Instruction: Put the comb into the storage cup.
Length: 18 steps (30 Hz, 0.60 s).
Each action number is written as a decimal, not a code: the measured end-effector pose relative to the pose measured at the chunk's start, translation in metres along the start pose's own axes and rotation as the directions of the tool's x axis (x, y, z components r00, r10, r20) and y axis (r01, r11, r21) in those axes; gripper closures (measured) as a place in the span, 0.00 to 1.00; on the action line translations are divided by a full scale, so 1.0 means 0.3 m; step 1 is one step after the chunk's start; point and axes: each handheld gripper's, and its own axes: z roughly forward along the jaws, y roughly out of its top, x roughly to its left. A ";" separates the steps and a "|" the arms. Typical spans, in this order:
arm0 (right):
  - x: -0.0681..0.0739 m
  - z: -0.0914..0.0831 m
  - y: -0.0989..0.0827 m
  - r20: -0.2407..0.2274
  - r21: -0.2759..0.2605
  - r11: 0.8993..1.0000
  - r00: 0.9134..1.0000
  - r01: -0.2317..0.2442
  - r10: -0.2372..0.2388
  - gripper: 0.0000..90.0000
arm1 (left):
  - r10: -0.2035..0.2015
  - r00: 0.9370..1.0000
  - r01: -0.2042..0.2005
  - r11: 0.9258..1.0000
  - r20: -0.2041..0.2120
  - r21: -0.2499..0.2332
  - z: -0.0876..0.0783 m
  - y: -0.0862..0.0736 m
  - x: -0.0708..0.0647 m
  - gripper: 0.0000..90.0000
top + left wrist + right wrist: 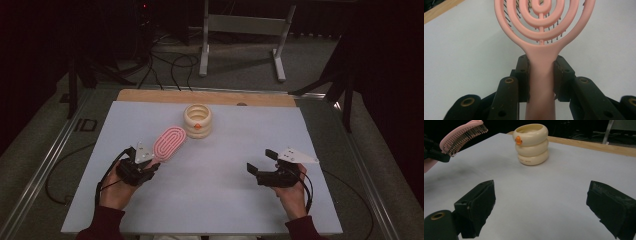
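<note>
High view, hairbrush: pink hairbrush (169,142) was lifted off the table (220,210), left of its middle, head angled toward the cream ringed holder (198,120) near the far edge.
High view, left gripper (150,169): closed on the brush handle, near the table's left side.
High view, right gripper (263,162): hovered empty over the right half of the table, jaws spread.
Left gripper view, grip: both pads (523,77) pressed the sides of the handle just below the neck of the hairbrush (541,50); the handle ran straight up between them, with no visible skew.
Left gripper view, head: looped open frame, dark bristles showing through the gaps.
Right gripper view, claw: right gripper (541,205) stood wide open with nothing between its jaws, bare table beneath.
Right gripper view, holder: upright, three stacked rings, open top, an orange duck-bill mark on the front of the holder (532,143); the hairbrush (461,136) was at upper left, bristles down.
Step advice: judged, the brush was probably headed for the holder; keeping the firm grip low on the handle, approaching from above its rim and letting the free claw steady the holder would guard against tipping.
Writing: small dark lettering on the holder's bottom ring, too small to read; no brand legible on the brush.
</note>
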 end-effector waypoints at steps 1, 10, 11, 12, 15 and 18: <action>0.003 0.002 0.004 0.001 0.001 1.000 1.000 0.000 0.000 0.10 | 0.001 1.000 -0.001 1.000 -0.002 -0.003 0.000 0.001 -0.001 0.78; 0.022 0.024 0.042 -0.012 -0.004 1.000 1.000 0.004 -0.004 0.10 | 0.000 1.000 0.000 1.000 -0.009 -0.016 -0.002 0.004 -0.003 0.78; 0.024 0.026 0.045 -0.013 -0.004 1.000 1.000 0.008 -0.008 0.10 | 0.002 1.000 -0.002 1.000 -0.007 -0.017 -0.004 0.004 -0.003 0.78; 0.029 0.032 0.051 -0.015 -0.006 1.000 1.000 0.005 -0.005 0.10 | 0.004 1.000 -0.004 1.000 -0.006 -0.019 -0.004 0.004 -0.003 0.78; 0.034 0.038 0.058 -0.022 -0.004 1.000 1.000 0.005 -0.005 0.10 | 0.012 1.000 -0.012 0.999 -0.002 -0.031 -0.001 0.005 -0.009 0.78; 0.039 0.043 0.065 -0.024 -0.008 1.000 1.000 0.005 -0.005 0.10 | 0.018 1.000 -0.019 0.999 -0.003 -0.031 0.002 0.007 -0.014 0.78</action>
